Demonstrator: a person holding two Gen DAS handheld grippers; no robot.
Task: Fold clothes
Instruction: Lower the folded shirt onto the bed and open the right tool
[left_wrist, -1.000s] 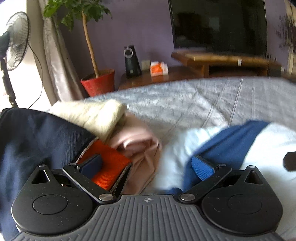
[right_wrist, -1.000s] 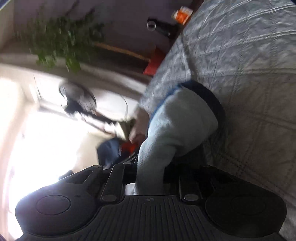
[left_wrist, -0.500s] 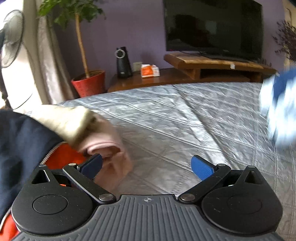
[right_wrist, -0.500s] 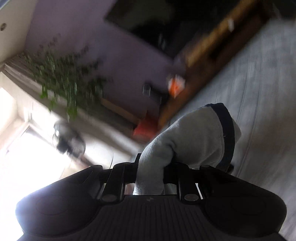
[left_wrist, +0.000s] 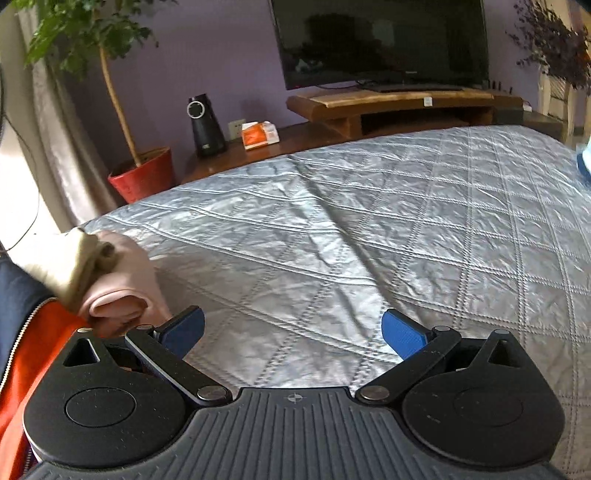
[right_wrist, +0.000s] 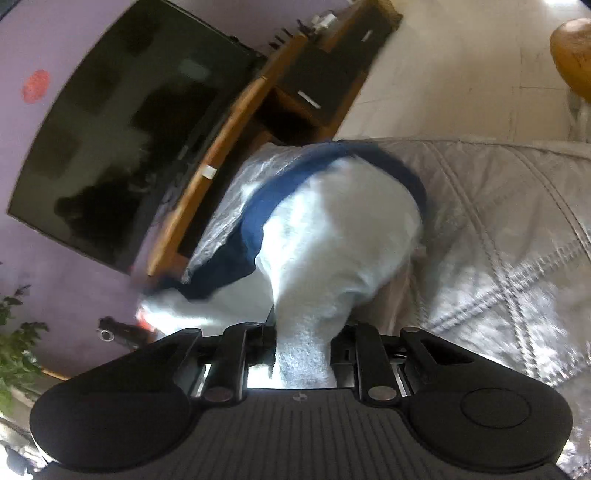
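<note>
The right claw (right_wrist: 303, 354) is pinched on a bunch of the white shirt (right_wrist: 340, 236) with its blue collar, which hangs at frame centre, lifted clear to be laid flat for folding. Beyond it spreads the grey quilted bed (right_wrist: 498, 229). The left claw (left_wrist: 291, 328) gapes wide and empty, ready, with the clothes pile (left_wrist: 85, 273) at lower left.

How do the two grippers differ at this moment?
The left gripper is open, with only the quilt beyond its blue fingers, while the right gripper is shut on a white garment with blue trim. The left view is upright and sharp; the right view is tilted and blurred. The left is beside the pile of clothes, the right away from it. Both are over the bed.
</note>
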